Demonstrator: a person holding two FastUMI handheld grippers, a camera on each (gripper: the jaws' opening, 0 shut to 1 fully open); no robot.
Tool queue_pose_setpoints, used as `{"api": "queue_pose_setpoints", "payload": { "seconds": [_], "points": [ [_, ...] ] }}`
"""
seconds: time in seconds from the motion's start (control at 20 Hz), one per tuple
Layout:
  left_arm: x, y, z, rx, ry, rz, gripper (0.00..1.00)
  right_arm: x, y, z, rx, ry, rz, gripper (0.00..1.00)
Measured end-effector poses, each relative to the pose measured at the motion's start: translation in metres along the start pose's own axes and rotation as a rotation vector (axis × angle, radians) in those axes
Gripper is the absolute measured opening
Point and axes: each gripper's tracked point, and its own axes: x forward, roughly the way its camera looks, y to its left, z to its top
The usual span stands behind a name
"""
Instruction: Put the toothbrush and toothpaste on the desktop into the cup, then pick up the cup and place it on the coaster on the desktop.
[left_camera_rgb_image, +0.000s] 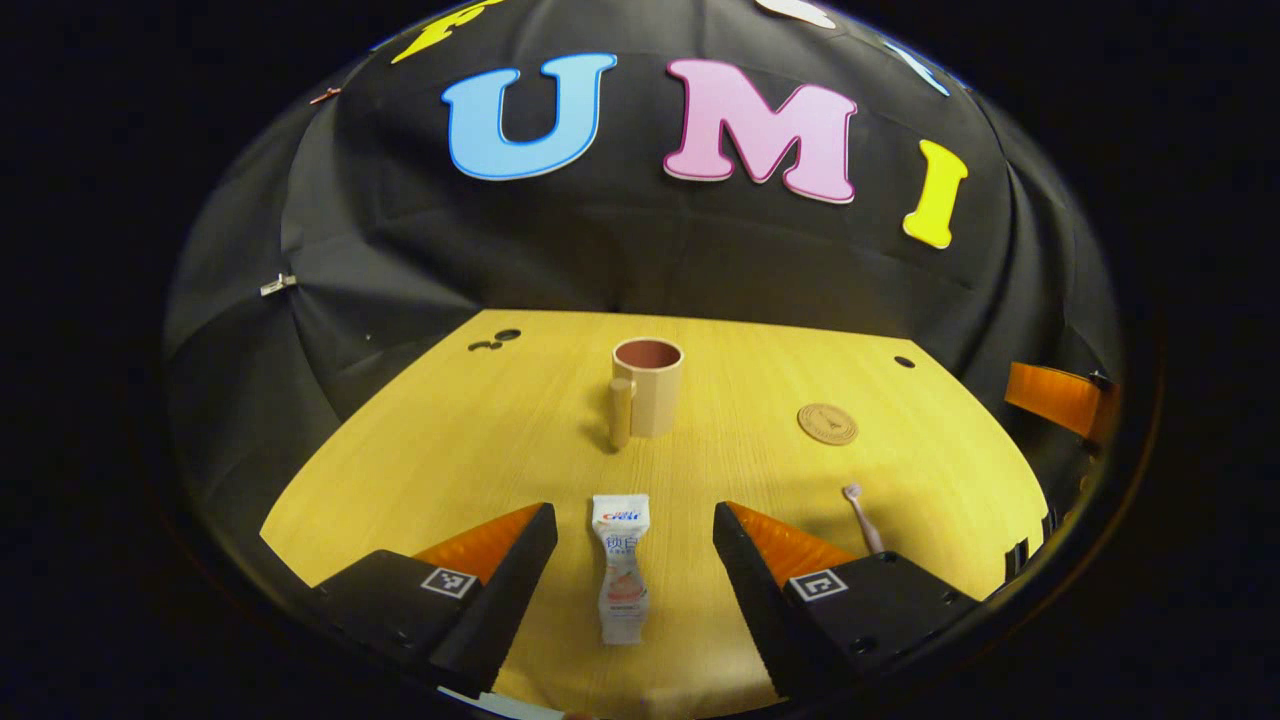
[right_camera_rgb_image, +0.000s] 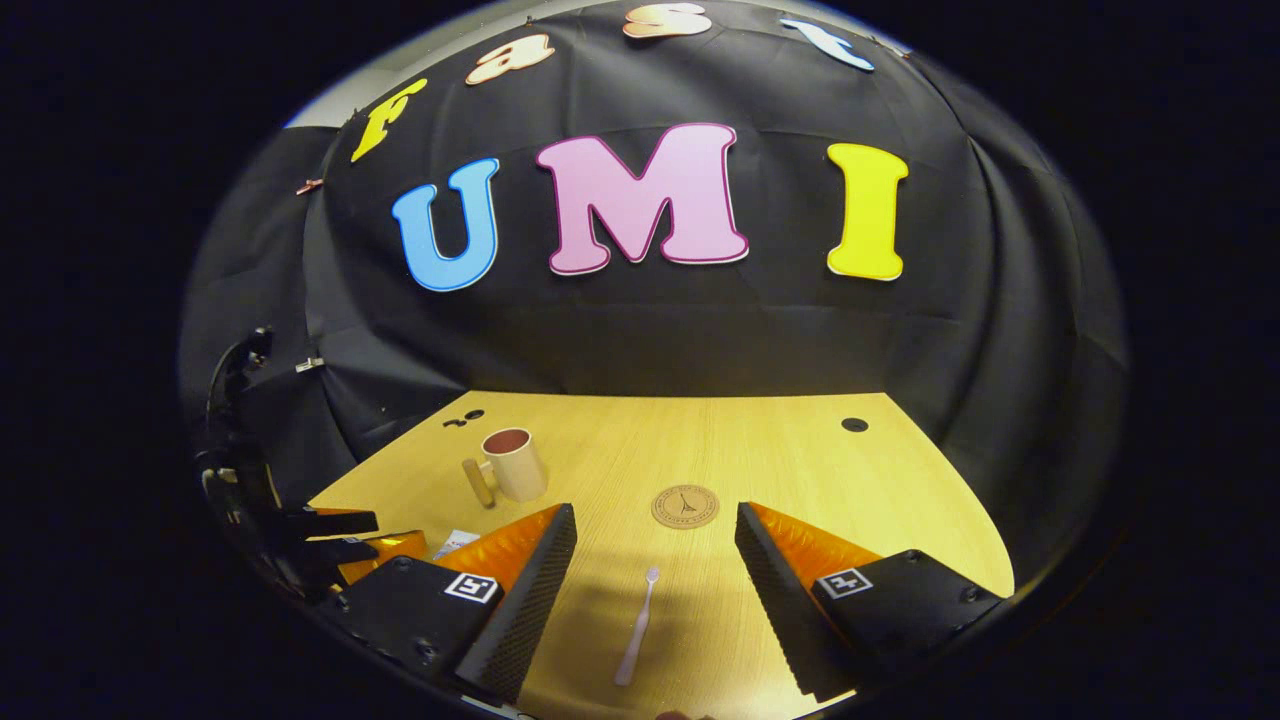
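A white toothpaste tube lies flat on the wooden desktop, between the spread fingers of my left gripper, which is open and not touching it. Beyond it stands a beige cup with its handle toward me, empty inside. A round coaster lies to the cup's right. The pale toothbrush lies on the desktop between the fingers of my open right gripper, bristle end away from me. In the right gripper view the coaster is just ahead and the cup is at the left.
The toothbrush head pokes out beside my left gripper's right finger. The other gripper shows at the far left of the right gripper view, with a corner of the toothpaste tube by it. Small dark holes mark the desktop's back corners.
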Motion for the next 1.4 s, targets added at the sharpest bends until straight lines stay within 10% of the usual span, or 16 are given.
{"api": "queue_pose_setpoints", "payload": {
  "seconds": [0.95,1.15,1.4],
  "points": [
    [0.072,0.015,-0.080,0.000,0.217,0.076,0.93,0.022,-0.011,-0.055,0.023,0.146,-0.017,0.99],
    [0.073,0.009,-0.081,0.059,0.223,0.050,0.41,0.015,-0.012,-0.062,0.026,0.195,-0.059,0.99],
    [0.072,0.005,-0.081,0.143,0.265,0.005,0.33,0.010,-0.009,-0.080,0.009,0.273,-0.102,0.99]
  ]
}}
